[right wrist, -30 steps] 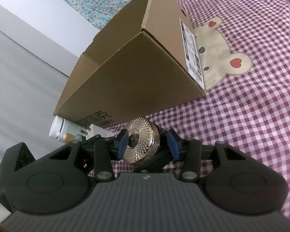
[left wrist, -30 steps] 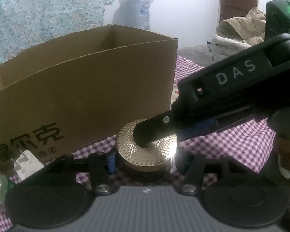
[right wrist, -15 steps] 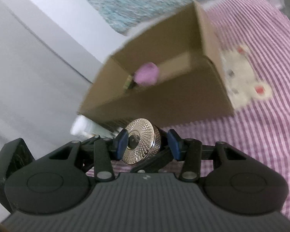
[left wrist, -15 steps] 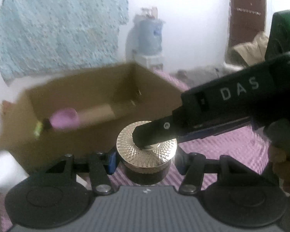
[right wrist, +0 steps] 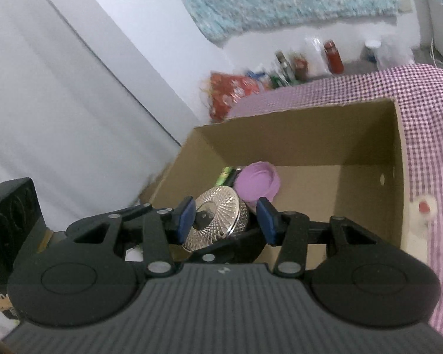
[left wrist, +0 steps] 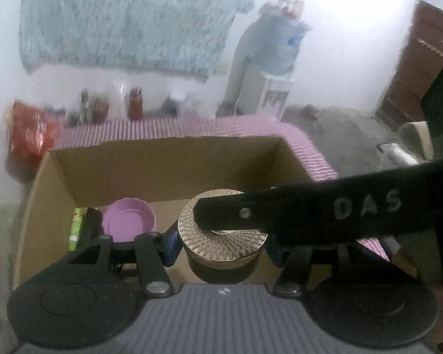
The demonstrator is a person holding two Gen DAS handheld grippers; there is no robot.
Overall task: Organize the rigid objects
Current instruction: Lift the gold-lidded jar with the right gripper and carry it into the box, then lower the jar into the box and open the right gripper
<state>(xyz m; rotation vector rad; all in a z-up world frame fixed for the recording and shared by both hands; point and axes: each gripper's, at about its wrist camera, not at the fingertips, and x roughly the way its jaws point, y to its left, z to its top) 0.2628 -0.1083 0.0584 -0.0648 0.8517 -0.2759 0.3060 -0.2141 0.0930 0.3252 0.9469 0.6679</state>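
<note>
A squat dark jar with a round, gold, diamond-textured metal lid (left wrist: pixel 223 233) is carried above the open brown cardboard box (left wrist: pixel 168 162), evidently so that it can be set down inside with the items already collected there. The left gripper (left wrist: pixel 221 243) is clamped on the jar's sides, its blue-padded fingers (left wrist: pixel 170 243) pressed at nine and three o'clock of the lid, which keeps the jar upright. The right gripper (right wrist: pixel 226 216) is laid across from three o'clock, one blue finger (right wrist: pixel 186 216) pressed on the lid's centre while the other stands apart in the air; it is judged to be steadying the lid rather than pinching it, and the fingers are spread. In the left wrist view a round purple plastic lid (left wrist: pixel 130 221) and a slim green tube (left wrist: pixel 75 224) are seen on the box floor at nine o'clock of the jar. Only the right wrist view reveals the gap beside the jar, the bare box floor at three o'clock, and the purple-and-white checked cloth (right wrist: pixel 428 118) beneath the box.
</note>
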